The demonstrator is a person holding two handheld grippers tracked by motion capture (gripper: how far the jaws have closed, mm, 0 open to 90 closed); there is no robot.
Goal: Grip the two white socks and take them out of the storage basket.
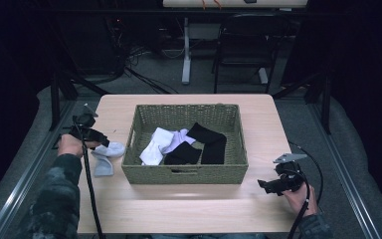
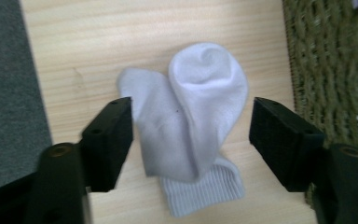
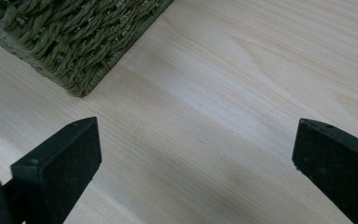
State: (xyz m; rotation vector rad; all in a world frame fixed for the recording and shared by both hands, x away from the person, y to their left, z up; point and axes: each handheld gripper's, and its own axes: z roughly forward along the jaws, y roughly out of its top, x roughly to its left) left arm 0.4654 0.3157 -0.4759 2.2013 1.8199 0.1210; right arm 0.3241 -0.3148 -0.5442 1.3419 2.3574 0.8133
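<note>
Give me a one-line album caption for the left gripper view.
Open left gripper poised over a white sock lying on the wooden table, beside the woven basket.

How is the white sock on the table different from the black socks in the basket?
The white sock lies on the bare table, left of the basket; the black socks lie inside the basket. The white sock lies between the open jaws of the left gripper; the black socks have no gripper near. The white sock is folded over; the black socks lie flatter.
</note>
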